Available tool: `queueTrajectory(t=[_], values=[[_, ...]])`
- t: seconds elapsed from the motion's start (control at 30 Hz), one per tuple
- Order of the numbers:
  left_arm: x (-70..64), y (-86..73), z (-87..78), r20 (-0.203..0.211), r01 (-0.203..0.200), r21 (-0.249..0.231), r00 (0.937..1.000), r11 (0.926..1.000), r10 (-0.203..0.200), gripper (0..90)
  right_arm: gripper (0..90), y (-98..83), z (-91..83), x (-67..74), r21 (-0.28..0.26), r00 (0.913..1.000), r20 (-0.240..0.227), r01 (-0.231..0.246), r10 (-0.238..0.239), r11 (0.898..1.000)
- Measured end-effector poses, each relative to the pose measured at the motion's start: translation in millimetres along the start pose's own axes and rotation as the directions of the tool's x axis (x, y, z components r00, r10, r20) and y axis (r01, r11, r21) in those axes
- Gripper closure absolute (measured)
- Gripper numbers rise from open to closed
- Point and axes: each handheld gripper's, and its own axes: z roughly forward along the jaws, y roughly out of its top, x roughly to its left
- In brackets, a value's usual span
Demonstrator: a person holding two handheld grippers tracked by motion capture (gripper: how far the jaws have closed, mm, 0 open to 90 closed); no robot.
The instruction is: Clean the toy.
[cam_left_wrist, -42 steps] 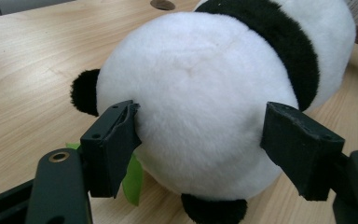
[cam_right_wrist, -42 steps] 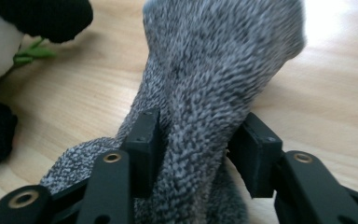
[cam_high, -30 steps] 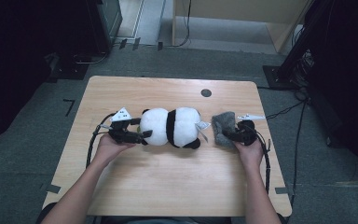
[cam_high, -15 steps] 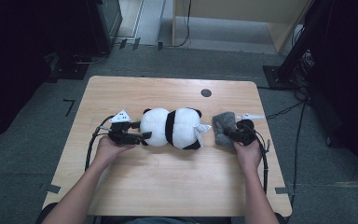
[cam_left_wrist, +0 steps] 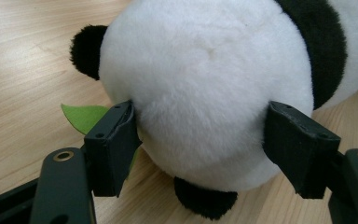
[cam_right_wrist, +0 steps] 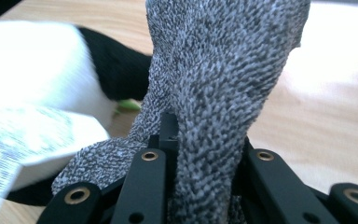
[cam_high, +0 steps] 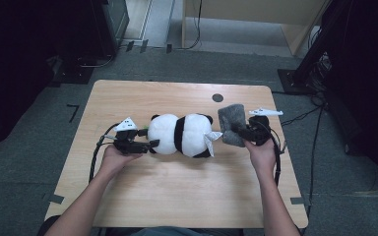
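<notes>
A black-and-white panda plush (cam_high: 182, 135) lies on its side in the middle of the wooden table (cam_high: 177, 196). My left gripper (cam_high: 150, 145) is shut on its round white end (cam_left_wrist: 205, 84); the jaws have just eased open slightly, and both pads still press into the fur. A green felt leaf (cam_left_wrist: 84, 116) pokes out beside the left pad. My right gripper (cam_high: 238, 132) is shut on a grey knitted cloth (cam_high: 230, 123), lifted off the table just right of the panda. In the right gripper view the cloth (cam_right_wrist: 223, 70) stands up between the jaws. The panda's white tag (cam_right_wrist: 28, 135) hangs close by.
A round dark hole (cam_high: 217, 97) sits near the table's far edge. Cables (cam_high: 96, 157) trail from both grippers across the table. Dark equipment and a wooden cabinet (cam_high: 256, 14) stand on the floor beyond the table.
My right hand has risen with the grey cloth and drifted a little toward the panda. The left hand and the panda have stayed put.
</notes>
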Motion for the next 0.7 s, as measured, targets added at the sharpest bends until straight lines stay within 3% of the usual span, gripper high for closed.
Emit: queueTrajectory(t=[0.33,0.57,0.7], values=[[-0.8,0.6,0.1,-0.001,0.003,-0.009,1.0,0.9999,-0.003,27.1,76.7,30.4,-7.4,25.1,-0.011,0.9971,-0.061,0.045,-0.045,0.999],[-1.7,3.0,1.7,-0.005,0.006,-0.004,1.0,1.0,-0.006,25.8,76.9,28.6,19.4,39.1,0.035,0.9923,-0.095,0.084,-0.08,0.996],[1.2,2.4,6.1,0.008,0.013,0.001,0.9999,0.9999,-0.013,18.8,77.3,27.5,29.3,39.4,0.044,0.9916,-0.111,0.072,-0.067,0.996]])
